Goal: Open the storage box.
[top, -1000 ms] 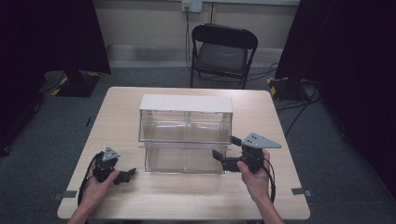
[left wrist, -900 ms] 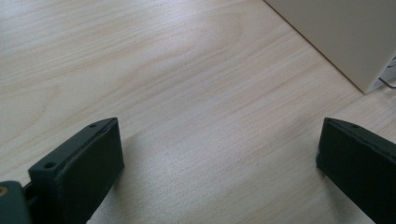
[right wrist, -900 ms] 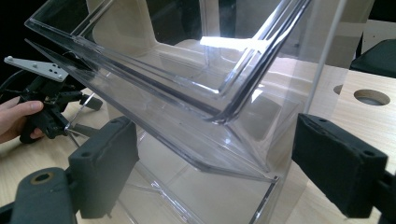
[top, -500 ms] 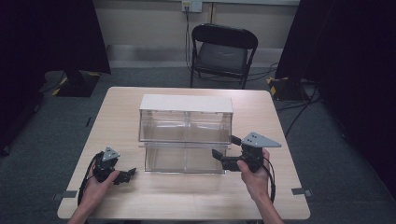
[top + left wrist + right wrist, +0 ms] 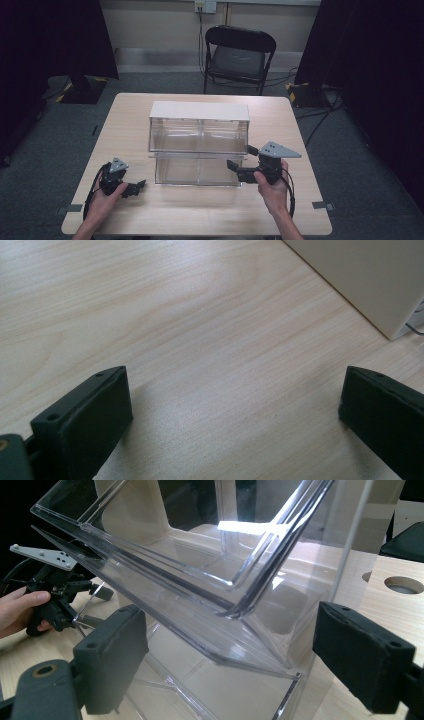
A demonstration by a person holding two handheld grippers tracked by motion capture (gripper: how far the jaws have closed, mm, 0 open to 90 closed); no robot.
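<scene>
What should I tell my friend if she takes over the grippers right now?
Left gripper: open, holding nothing, low over the table, left of the clear drawer box.
Right gripper: open, jaws either side of the lower drawer's right front corner, not clamped.
Done: the lower drawer looks partly pulled out.
Left: probably close the right gripper on the drawer and move it; which way is unclear.

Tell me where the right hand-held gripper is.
High view: right hand-held gripper is at the clear drawer unit's lower right corner, jaws open, above the table.
</scene>
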